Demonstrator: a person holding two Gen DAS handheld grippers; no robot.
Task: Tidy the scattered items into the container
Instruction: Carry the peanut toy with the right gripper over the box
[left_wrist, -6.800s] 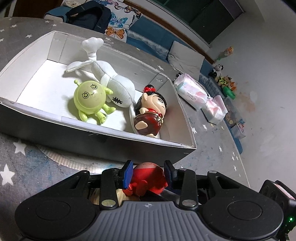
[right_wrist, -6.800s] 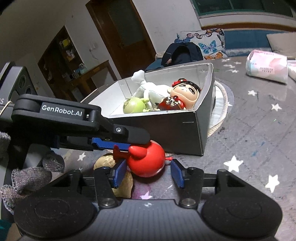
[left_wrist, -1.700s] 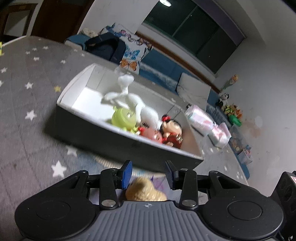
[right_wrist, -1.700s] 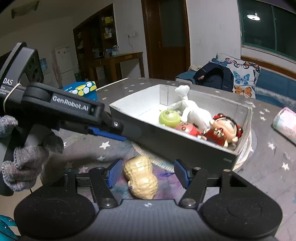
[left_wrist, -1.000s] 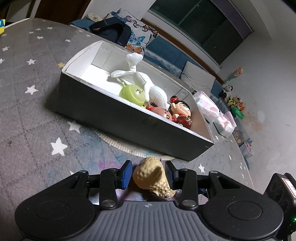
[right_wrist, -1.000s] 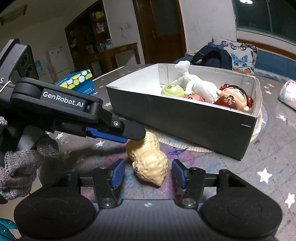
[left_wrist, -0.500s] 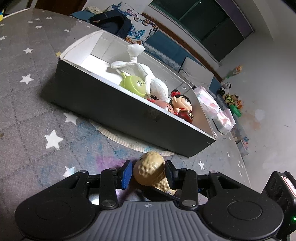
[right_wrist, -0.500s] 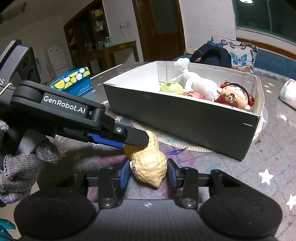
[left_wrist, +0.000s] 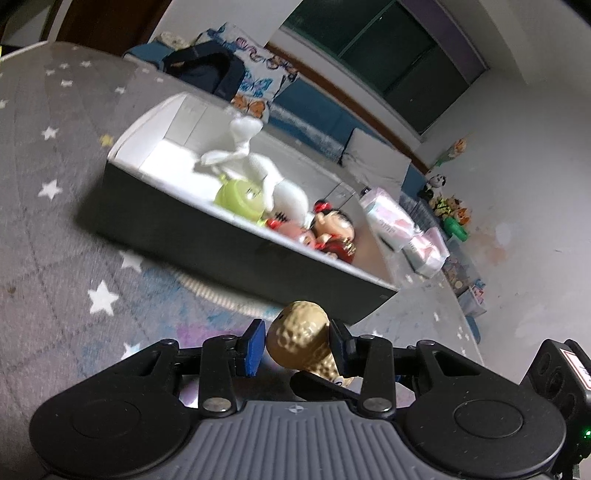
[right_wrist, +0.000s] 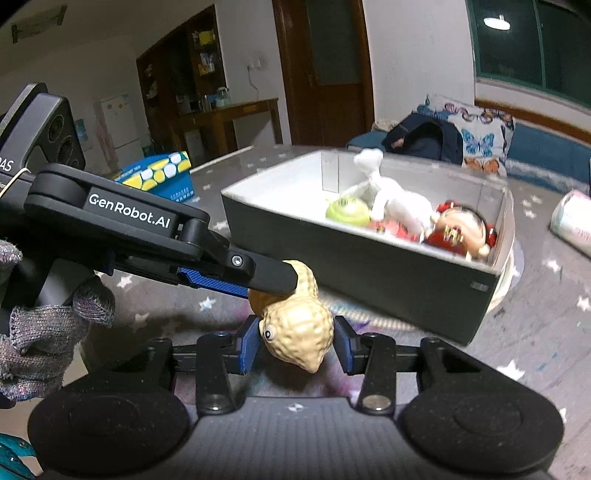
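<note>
A peanut-shaped toy with a small cartoon eye sits between two handheld grippers, just in front of the near long wall of a dark open box with a white interior. The box stands on a grey, star-patterned surface.

The right gripper has its jaws closed in on the peanut's lower lobe, with both blue pads touching its sides, so it appears to hold the toy. The left gripper reaches in from the side. Its jaws are partly closed around the peanut's upper lobe; in the left wrist view one pad seems to touch while a thin gap shows at the other. One left finger lies across the top of the peanut in the right wrist view. Whether the toy is off the surface cannot be told.

Inside the box, all towards its far-right end, lie a white plush, a green round toy, a small red toy and a dark-haired doll. The box's left end is bare.

The step in hand looks to be picking up the peanut, the only toy seen outside the box. The next move calls for lifting it above the near wall, carrying it over the box and opening the jaws to release it, with only one gripper keeping hold.
</note>
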